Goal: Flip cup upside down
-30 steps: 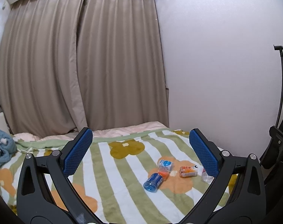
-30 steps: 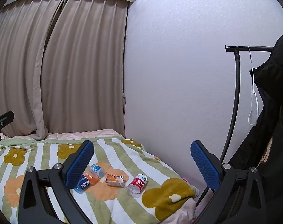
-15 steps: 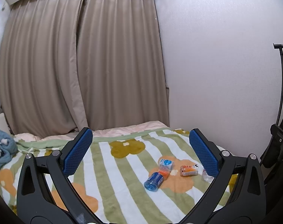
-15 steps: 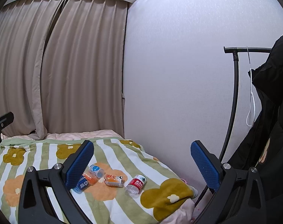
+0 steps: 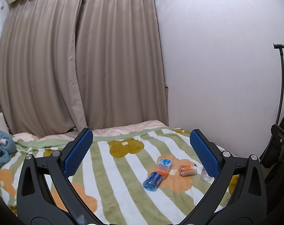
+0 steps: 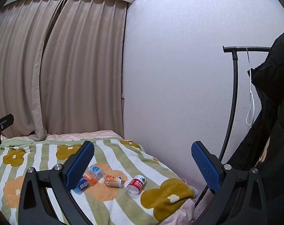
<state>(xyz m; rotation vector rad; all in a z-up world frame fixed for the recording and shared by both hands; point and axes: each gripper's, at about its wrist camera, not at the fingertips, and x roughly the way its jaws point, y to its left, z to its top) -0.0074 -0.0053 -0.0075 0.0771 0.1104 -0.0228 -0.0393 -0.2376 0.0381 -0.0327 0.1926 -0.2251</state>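
Observation:
Several small cut-bottle cups lie on their sides on a green-striped flower blanket [image 5: 123,178]. In the left wrist view I see a blue cup [image 5: 152,180], a white-blue cup [image 5: 165,162], an orange one [image 5: 188,169] and a clear one [image 5: 205,175] partly behind the right finger. In the right wrist view the blue cup [image 6: 82,185], white-blue cup [image 6: 96,170], orange cup [image 6: 113,181] and red-labelled clear cup [image 6: 136,185] show. My left gripper [image 5: 140,150] and right gripper [image 6: 143,164] are open, empty, well above and short of the cups.
Beige curtains [image 5: 76,65] hang behind the bed and a white wall [image 6: 179,75] runs along its right side. A black clothes rack [image 6: 234,103] with a dark coat [image 6: 269,121] stands right. A blue towel [image 5: 0,151] lies at the bed's far left.
Both views have shifted only slightly; the cups sit a little lower and closer in frame. Both grippers stay open and nothing was touched.

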